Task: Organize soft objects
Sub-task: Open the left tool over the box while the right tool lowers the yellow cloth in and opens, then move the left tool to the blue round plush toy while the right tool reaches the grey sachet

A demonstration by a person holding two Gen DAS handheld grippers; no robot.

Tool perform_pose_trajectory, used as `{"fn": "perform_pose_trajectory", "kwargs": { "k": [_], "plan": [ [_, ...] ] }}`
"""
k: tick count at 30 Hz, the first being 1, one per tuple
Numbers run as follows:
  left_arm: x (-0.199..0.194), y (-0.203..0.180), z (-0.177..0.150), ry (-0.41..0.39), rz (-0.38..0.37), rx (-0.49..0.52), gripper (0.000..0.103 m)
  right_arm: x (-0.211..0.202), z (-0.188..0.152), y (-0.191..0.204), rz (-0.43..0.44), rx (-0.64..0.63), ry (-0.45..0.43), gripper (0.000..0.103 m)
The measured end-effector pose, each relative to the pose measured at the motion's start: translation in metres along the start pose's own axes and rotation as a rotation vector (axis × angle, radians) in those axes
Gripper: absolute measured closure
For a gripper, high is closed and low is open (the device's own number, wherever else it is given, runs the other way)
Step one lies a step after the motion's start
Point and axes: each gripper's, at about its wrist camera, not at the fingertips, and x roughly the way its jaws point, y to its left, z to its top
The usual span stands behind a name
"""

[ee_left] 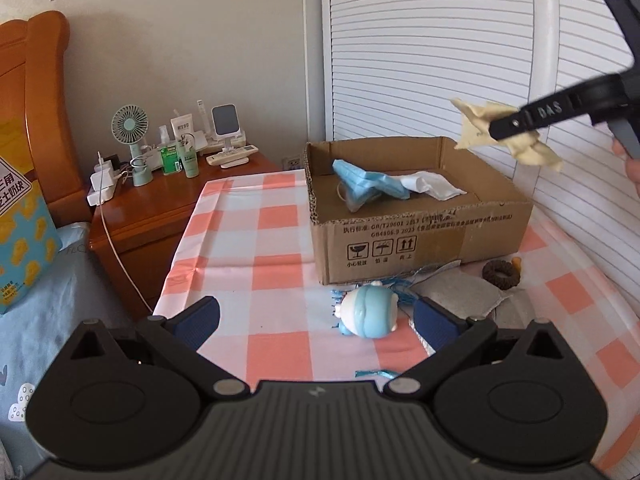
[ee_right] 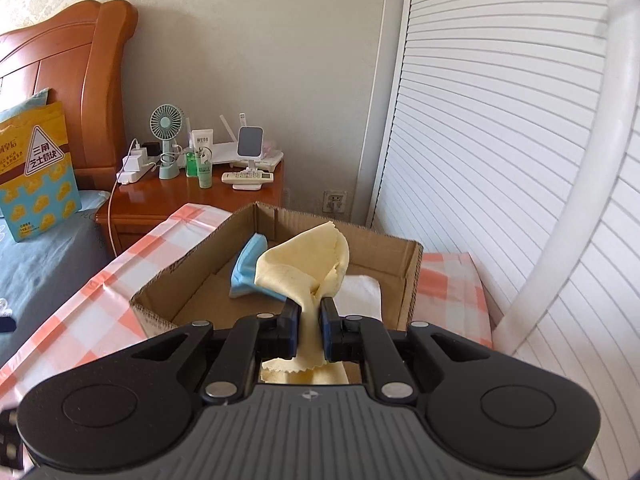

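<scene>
An open cardboard box (ee_left: 424,240) stands on the pink-checked table (ee_left: 256,248); inside lie blue face masks (ee_left: 364,184) and a white cloth (ee_left: 432,184). My right gripper (ee_right: 309,316) is shut on a yellow cloth (ee_right: 304,268), held in the air over the box (ee_right: 412,280); in the left wrist view that cloth (ee_left: 480,124) hangs above the box's right rim. My left gripper (ee_left: 316,320) stands wide open low over the table, with a blue-and-white soft toy (ee_left: 368,312) just ahead between its fingers, untouched. A grey pouch (ee_left: 464,296) and a brown hair tie (ee_left: 501,274) lie in front of the box.
A wooden nightstand (ee_left: 160,208) with a fan, bottles, chargers and a remote stands left of the table. A bed with a yellow-and-blue snack bag (ee_right: 36,176) lies further left. White louvred doors (ee_left: 440,60) close off the back and right.
</scene>
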Motion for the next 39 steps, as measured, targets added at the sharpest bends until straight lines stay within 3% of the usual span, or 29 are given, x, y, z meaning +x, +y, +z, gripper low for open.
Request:
{"fn": "perform_pose_trajectory", "kwargs": {
  "k": [3,5,7,9,11,25,34,39],
  "plan": [
    [-0.002,-0.001,-0.005,0.001,-0.005,-0.002,0.001,0.019,0.016,0.003,-0.009,-0.001,0.011,0.084],
    [-0.003,-0.001,-0.007,-0.002,0.011,0.002,0.001,0.031,0.023,0.003,-0.016,0.012,0.016,0.062],
    [-0.005,-0.001,-0.009,-0.006,0.031,0.004,0.001,0.040,0.024,0.003,-0.040,0.024,0.025,0.015],
    [-0.006,0.000,-0.011,-0.008,0.030,0.003,0.001,0.041,0.022,0.004,-0.058,0.042,0.004,0.000],
    [-0.006,0.000,-0.012,-0.006,0.021,-0.002,0.001,0.036,0.016,0.004,-0.050,0.062,-0.027,0.000],
    [-0.016,-0.010,-0.019,-0.003,-0.003,0.014,0.001,-0.004,-0.035,0.009,-0.085,0.115,0.079,0.000],
    [-0.020,-0.008,-0.025,0.007,-0.008,0.015,0.001,0.000,-0.102,0.027,-0.075,0.102,0.270,0.000],
    [-0.021,-0.008,-0.027,0.008,-0.011,0.021,0.001,0.010,-0.125,0.038,-0.088,0.107,0.335,0.000]
  ]
}}
